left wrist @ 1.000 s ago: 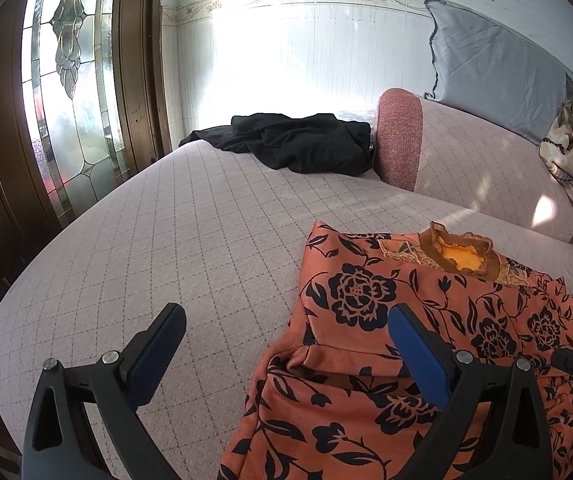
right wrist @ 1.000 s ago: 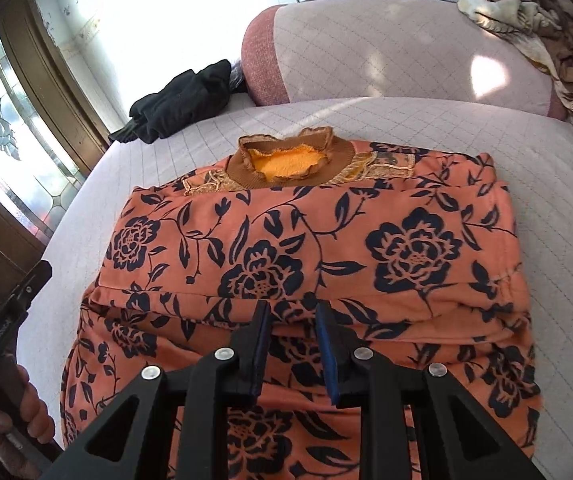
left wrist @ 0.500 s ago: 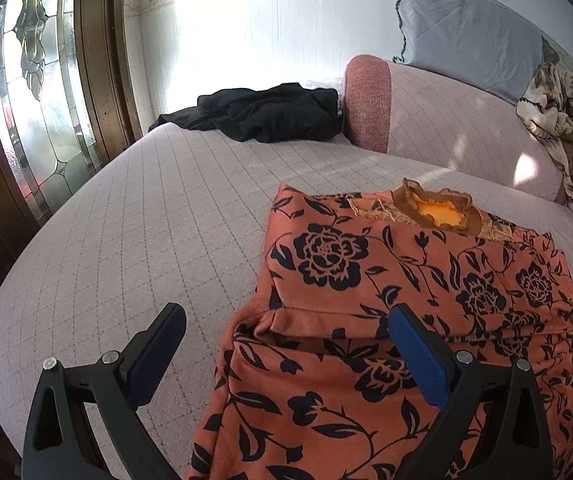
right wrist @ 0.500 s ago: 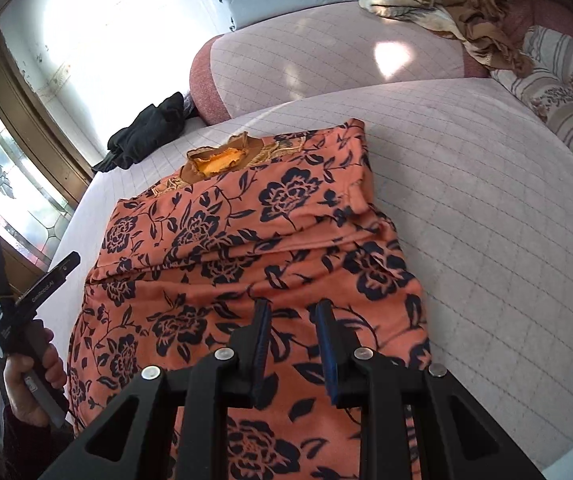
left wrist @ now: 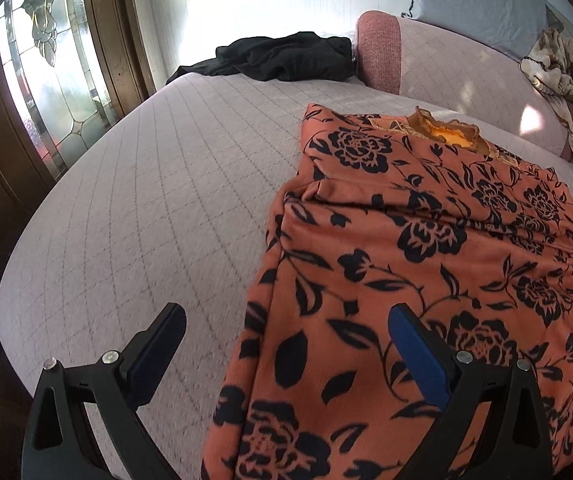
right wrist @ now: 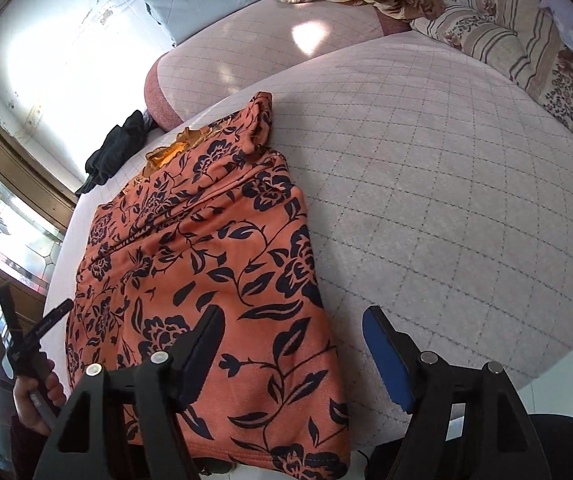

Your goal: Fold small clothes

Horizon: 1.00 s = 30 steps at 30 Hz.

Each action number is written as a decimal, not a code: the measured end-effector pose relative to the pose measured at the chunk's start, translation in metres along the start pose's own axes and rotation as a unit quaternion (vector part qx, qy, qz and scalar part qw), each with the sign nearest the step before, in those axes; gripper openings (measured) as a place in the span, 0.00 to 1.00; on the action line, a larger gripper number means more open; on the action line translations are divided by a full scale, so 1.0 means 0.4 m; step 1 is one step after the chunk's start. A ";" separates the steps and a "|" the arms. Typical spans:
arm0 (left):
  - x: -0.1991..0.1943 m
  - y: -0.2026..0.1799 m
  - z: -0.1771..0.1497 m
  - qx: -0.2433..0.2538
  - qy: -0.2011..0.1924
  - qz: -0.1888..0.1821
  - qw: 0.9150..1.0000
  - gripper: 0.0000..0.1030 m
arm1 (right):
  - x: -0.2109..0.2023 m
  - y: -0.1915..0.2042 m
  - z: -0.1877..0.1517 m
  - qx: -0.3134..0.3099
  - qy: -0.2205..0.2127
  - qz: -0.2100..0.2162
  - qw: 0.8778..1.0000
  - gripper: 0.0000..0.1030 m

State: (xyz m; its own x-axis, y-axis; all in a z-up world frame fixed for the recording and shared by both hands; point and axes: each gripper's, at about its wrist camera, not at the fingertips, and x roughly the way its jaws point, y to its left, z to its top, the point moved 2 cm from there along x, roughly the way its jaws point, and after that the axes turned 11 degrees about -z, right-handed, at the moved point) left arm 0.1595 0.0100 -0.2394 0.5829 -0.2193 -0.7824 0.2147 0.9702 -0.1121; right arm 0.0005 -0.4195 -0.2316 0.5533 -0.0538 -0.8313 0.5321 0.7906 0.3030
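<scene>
On the quilted pink bed [left wrist: 158,208], the orange floral garment [left wrist: 426,280] is laid flat, sleeves folded in, collar [left wrist: 450,136] toward the headboard cushion [left wrist: 382,52], hem hanging at the near edge. The left gripper [left wrist: 286,340] is spread wide over the garment's left edge, nothing held. The right gripper [right wrist: 292,344] is likewise spread wide, straddling the right edge near the hem, nothing gripped. A black garment [left wrist: 286,56] is seen bunched at the far side.

Quilted bed [left wrist: 158,208] bears floral garment [left wrist: 426,280], black clothes [left wrist: 282,56].
</scene>
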 end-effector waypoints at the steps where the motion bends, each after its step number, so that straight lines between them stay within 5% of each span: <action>1: -0.011 0.007 -0.017 -0.006 0.003 -0.004 1.000 0.98 | -0.002 -0.009 0.001 0.004 0.001 0.004 1.000 0.73; 16: -0.134 0.135 -0.144 -0.128 0.044 -0.006 0.991 0.96 | 0.035 0.002 -0.028 -0.008 0.045 0.064 0.997 0.72; 19: -0.142 0.126 -0.156 -0.127 0.057 -0.010 0.990 0.79 | 0.035 -0.002 -0.035 -0.006 0.052 0.067 0.996 0.71; 21: -0.135 0.122 -0.162 -0.116 0.070 -0.005 0.991 0.56 | 0.033 -0.008 -0.038 -0.002 0.056 0.072 0.996 0.71; 23: -0.127 0.129 -0.162 -0.113 0.080 -0.004 0.990 0.50 | 0.029 -0.014 -0.043 0.001 0.060 0.075 0.995 0.71; 26: -0.121 0.149 -0.159 -0.122 0.092 -0.016 0.988 0.52 | 0.025 -0.023 -0.050 0.006 0.064 0.080 0.995 0.71; 27: -0.113 0.152 -0.159 -0.123 0.106 -0.029 0.986 0.65 | 0.025 -0.025 -0.052 0.007 0.066 0.081 0.994 0.71; 30: -0.104 0.151 -0.165 -0.120 0.128 -0.039 0.984 0.77 | 0.029 -0.032 -0.061 0.014 0.079 0.086 0.993 0.71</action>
State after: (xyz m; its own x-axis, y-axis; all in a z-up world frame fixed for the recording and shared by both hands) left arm 0.0967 0.0842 -0.2541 0.3494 -0.2902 -0.8909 0.0425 0.9547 -0.2944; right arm -0.0155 -0.4152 -0.2564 0.5311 0.1779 -0.8284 0.4578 0.7625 0.4572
